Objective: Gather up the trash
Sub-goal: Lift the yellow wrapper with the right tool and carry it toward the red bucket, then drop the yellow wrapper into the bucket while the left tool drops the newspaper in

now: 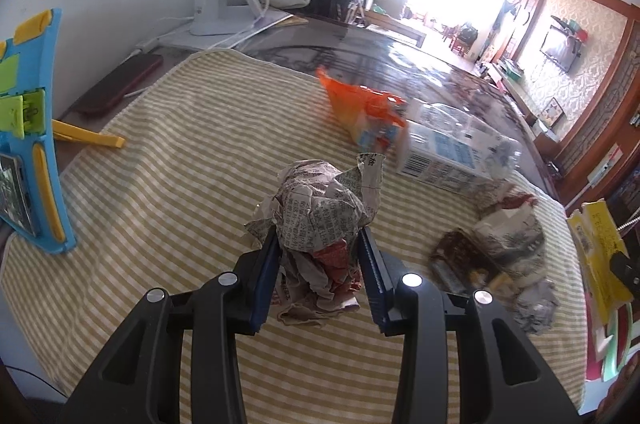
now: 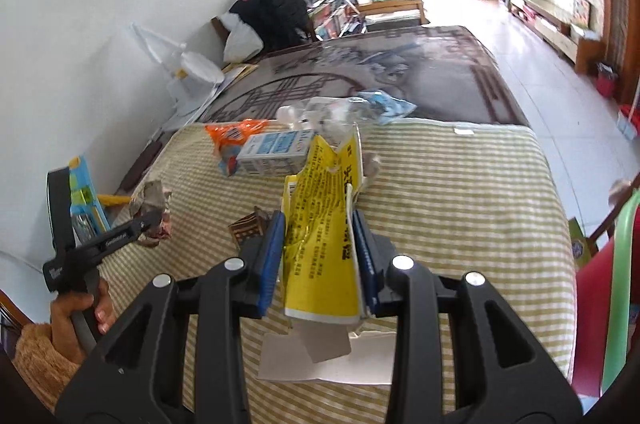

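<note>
Both hands full of trash

My left gripper [image 1: 320, 244] jaws clamp the newspaper wad [image 1: 324, 208]; my right gripper [image 2: 320, 228] jaws clamp the yellow packet [image 2: 320, 244], long axis upright. Beyond the wad, the milk carton [image 1: 448, 154] lies nearer my right.

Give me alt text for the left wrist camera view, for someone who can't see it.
The left claw is shut on a crumpled newspaper ball over a yellow-striped cloth. Beyond it lie an orange snack wrapper and a white and blue carton, with more crumpled trash to the right.
</note>
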